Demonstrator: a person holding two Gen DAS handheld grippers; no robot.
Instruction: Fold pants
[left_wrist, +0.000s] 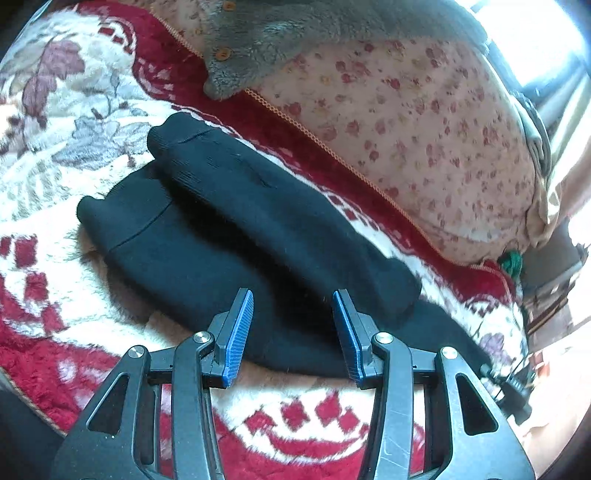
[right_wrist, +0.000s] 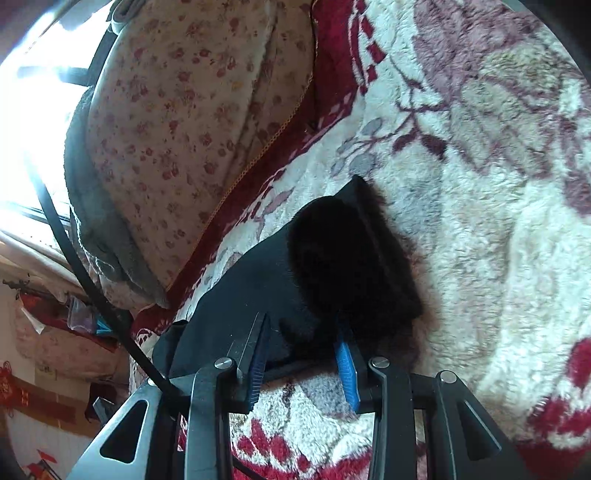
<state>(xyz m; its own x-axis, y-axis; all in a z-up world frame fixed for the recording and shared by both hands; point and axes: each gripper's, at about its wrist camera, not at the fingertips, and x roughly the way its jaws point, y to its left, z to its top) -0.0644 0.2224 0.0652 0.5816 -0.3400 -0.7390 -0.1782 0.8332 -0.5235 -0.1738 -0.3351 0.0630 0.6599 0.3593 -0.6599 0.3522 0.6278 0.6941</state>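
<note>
black pants (left_wrist: 229, 236) lie folded on a fluffy red-and-cream blanket (left_wrist: 55, 192), running in the left wrist view from the middle left of the frame down toward the lower right. one narrower fold rests on top of the wider layer, slanting from the upper left to the centre right. low in that frame, the left gripper (left_wrist: 293, 306) hangs over the near edge of the pants, its blue pads (left_wrist: 240, 332) well apart and pressing on nothing, so it is released. in the upper middle of the frame a grey fleece garment (left_wrist: 258, 48) with small buttons drapes over a floral quilt (left_wrist: 424, 122), which fills the upper right beside the blanket's red border.

in the right wrist view, a bright window sits at the far left, with the floral quilt (right_wrist: 177, 129) and a grey fleece edge in the upper left. the pants (right_wrist: 332, 266) appear in the centre as a dark bundle on the blanket (right_wrist: 498, 184), which spreads across the right side. at the bottom centre, the right gripper (right_wrist: 301, 325) has its jaws apart at the bundle's near edge; black cloth lies between them, and whether the pads press on it i cannot tell. a black cable crosses the lower left.
</note>
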